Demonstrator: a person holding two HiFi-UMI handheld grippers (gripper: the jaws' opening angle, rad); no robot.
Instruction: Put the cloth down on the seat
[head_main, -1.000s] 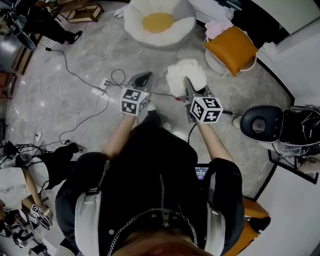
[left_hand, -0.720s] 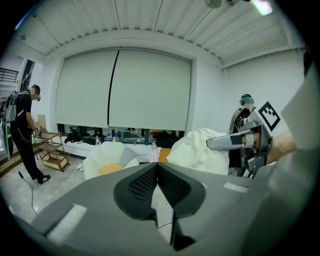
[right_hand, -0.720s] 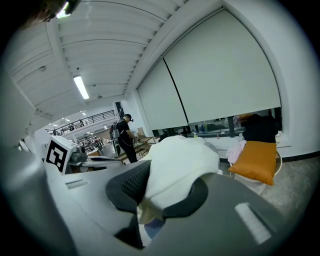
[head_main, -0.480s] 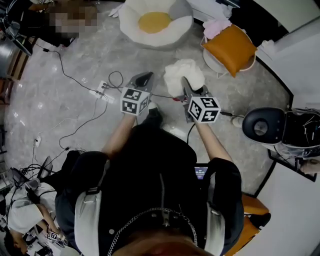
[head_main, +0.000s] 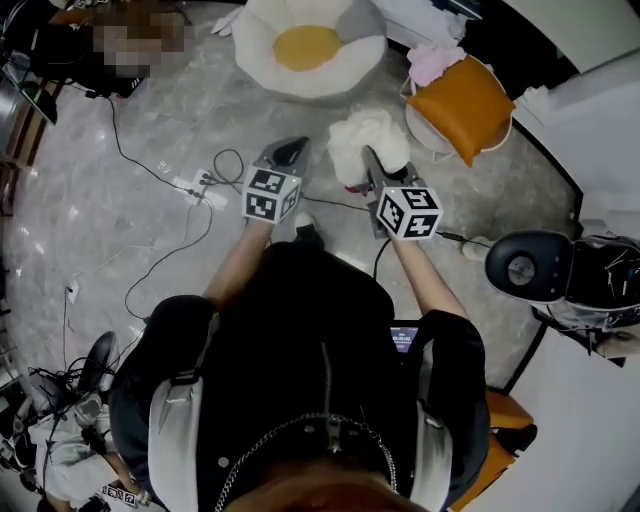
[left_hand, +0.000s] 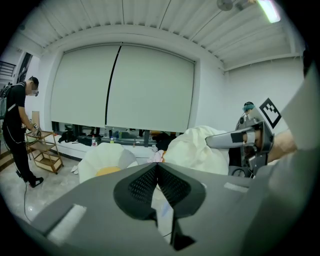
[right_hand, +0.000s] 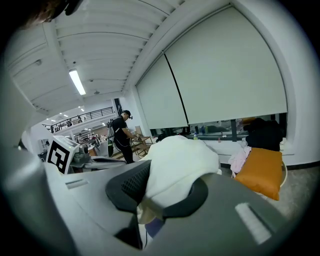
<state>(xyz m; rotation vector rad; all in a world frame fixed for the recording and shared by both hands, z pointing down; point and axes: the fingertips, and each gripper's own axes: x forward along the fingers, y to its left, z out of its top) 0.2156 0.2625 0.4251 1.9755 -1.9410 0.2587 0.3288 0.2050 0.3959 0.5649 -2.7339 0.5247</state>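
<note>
**White cloth in the right gripper, clear of the seats**

Closest in, the right gripper (right_hand: 167, 187) has its jaws clamped on a bunched white cloth (right_hand: 180, 160), which bulges up and over the black pads. From the head view the cloth hangs above the grey stone floor (head_main: 150, 250), held in front of the person and not touching any seat. The left gripper (left_hand: 157, 167) is level with it, just to the left. Its jaws are pressed together with nothing between them.

On the floor to the left lies a power strip (head_main: 190, 185) with black cables (head_main: 150, 155) trailing from it. To the right stands a black stool (head_main: 525, 265).

Further on, ahead and to the left of the cloth, is a round white seat (head_main: 340, 70) with a yellow middle. Ahead and to the right is an orange cushion (head_main: 462, 95) on a small chair, with a pink cloth (head_main: 435, 60) behind it.

Farthest off, a person in black (left_hand: 17, 130) stands by a wooden rack under wide pale blinds (left_hand: 125, 85).
</note>
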